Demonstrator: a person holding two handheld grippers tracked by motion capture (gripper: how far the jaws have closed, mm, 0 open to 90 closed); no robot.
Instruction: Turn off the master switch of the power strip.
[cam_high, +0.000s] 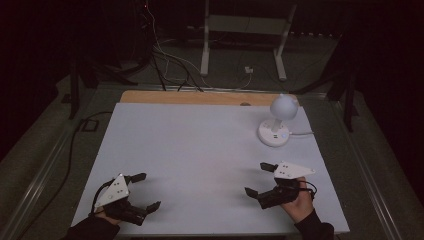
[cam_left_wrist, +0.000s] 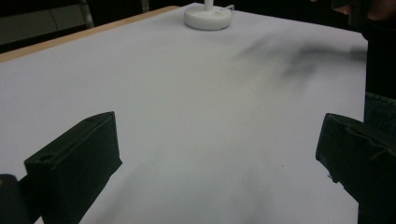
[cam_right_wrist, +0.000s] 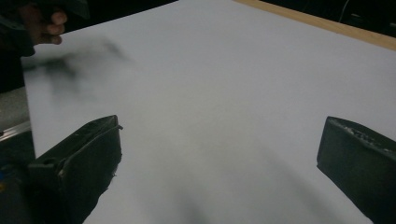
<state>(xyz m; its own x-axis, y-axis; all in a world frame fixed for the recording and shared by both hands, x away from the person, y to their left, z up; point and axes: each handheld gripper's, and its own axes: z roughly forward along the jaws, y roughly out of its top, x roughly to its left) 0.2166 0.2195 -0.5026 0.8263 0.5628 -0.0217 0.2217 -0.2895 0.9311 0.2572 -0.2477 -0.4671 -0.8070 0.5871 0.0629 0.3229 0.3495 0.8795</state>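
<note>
Lamp: the small white lamp, ball head on a round base, stands upright on the table, at its far right part and close to the wooden strip along the back edge. It is the nearest thing for either tool to reach; its white cord runs off the right side.
Why there: set back, the lamp leaves bare white surface between itself and you, likely so you can come at it without knocking anything.
Right hand-held gripper: nearer to you than the lamp and well apart from it. Jaws spread wide, nothing between them, touching nothing. You seem to hold it low over the table.
Left hand-held gripper: far from the lamp, across the table at the near left corner. Jaws wide apart too, empty.
Left gripper view: the lamp base sits far ahead, beyond the jaws.
Reading: both tools look parked at your edge, ready, no grasp begun.
</note>
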